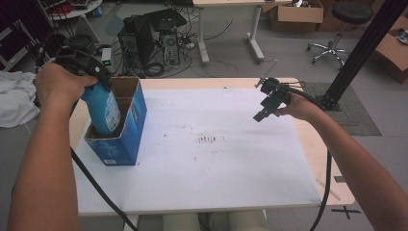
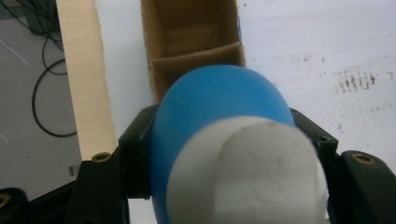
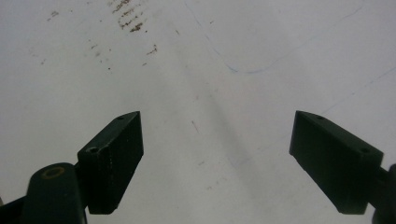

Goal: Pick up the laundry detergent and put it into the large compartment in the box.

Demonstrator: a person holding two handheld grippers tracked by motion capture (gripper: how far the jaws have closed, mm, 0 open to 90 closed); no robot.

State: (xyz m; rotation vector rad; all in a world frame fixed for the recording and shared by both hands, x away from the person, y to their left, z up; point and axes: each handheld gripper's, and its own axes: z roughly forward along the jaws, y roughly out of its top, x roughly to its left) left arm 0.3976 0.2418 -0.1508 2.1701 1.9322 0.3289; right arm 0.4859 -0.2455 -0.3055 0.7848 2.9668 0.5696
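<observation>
White and blurred against the lens, the cap (image 2: 247,172) of the blue bottle (image 2: 215,107) sits closest to me, with my left gripper (image 2: 224,144) clamped on the bottle's shoulders, one black jaw on each side. From the high view the bottle (image 1: 102,108) stands nearly upright with its base already inside the near compartment of the blue cardboard box (image 1: 126,130), which stands at the left side of the desk (image 1: 231,159). A cardboard divider (image 2: 196,58) crosses the box just beyond the bottle, and the compartment past it looks empty.

To do this well, I judge I should lower straight down, keeping the bottle vertical so its base does not catch the divider or the box wall. The box is light and open-topped, so any sideways push could tip or slide it; I would go slowly and let go only once the bottle's weight rests on the box floor.

Over on the right, my right gripper (image 1: 266,103) hovers above the bare white desk surface (image 3: 196,70) with jaws wide apart and nothing between them. It could steady the box if the box starts to shift.
</observation>
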